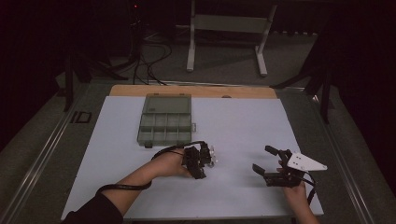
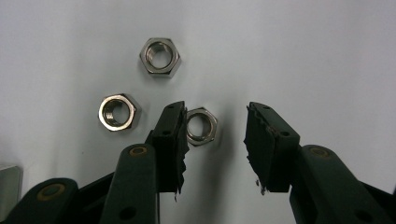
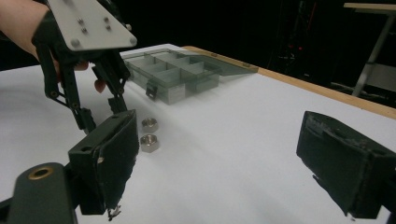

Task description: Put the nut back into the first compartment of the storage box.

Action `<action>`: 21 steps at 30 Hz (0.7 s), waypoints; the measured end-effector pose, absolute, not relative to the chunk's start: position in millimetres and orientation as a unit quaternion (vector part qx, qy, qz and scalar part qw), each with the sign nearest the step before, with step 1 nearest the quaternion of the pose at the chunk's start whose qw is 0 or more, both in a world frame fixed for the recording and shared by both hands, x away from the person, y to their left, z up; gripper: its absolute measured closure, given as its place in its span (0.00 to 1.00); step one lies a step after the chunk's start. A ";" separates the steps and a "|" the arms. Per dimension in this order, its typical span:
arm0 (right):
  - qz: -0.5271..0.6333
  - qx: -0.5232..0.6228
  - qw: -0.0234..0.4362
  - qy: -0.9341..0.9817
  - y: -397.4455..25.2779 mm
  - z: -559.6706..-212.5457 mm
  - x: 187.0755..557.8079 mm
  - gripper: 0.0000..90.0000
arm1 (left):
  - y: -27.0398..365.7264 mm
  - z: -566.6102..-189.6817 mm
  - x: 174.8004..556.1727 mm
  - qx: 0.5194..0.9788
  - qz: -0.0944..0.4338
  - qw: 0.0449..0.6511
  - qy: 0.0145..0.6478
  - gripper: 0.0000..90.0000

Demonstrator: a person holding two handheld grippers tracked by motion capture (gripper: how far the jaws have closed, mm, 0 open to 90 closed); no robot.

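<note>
Right now the left claw [image 2: 215,135] hangs released over three shiny steel hex nuts on the white surface [image 2: 303,56], its jaws spread. One small hex nut [image 2: 201,126] lies between the jaws, close against one pad, with nothing gripping it. Two more nuts [image 2: 119,112] [image 2: 160,57] lie just beyond. Over to the right claw [image 1: 267,162]: also released, jaws wide, holding nothing, well apart from the nuts. Farther back sits a grey-green plastic compartment box [image 1: 164,119], lid open.

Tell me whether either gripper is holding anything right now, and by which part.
Nothing is held. The left gripper is open above three nuts, its jaws astride the nearest nut without clamping it. The right gripper is open and empty.
</note>
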State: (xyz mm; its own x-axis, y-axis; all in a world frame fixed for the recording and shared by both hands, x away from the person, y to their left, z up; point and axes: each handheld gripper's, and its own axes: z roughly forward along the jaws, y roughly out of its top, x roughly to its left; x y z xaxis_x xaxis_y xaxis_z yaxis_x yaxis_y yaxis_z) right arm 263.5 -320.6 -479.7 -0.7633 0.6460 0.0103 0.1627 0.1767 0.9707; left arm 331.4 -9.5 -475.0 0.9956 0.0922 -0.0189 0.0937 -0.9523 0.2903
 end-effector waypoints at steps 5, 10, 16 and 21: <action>0.580 0.276 0.206 0.738 -320.9 -479.9 263.5 0.14 | -8.8 -479.4 335.3 0.989 0.002 0.143 0.045 0.67; 0.581 0.276 0.205 0.738 -320.8 -480.0 263.8 0.14 | -8.2 -486.1 339.4 0.989 0.001 0.142 0.046 0.69; 0.582 0.277 0.206 0.737 -321.1 -480.3 264.3 0.15 | -9.5 -486.4 340.4 0.990 -0.001 0.136 0.043 0.79; 0.582 0.276 0.206 0.737 -321.2 -480.3 264.4 0.15 | -8.5 -484.3 340.0 0.991 -0.007 0.125 0.042 0.79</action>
State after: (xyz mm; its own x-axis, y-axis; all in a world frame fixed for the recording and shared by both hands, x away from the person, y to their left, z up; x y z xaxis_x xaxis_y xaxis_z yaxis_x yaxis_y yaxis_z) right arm 264.4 -321.2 -480.3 -0.7625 0.6467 0.0188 0.1681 0.1699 0.9710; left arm 340.0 -8.5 -484.3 0.9964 0.0819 -0.0238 0.0853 -0.9651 0.2475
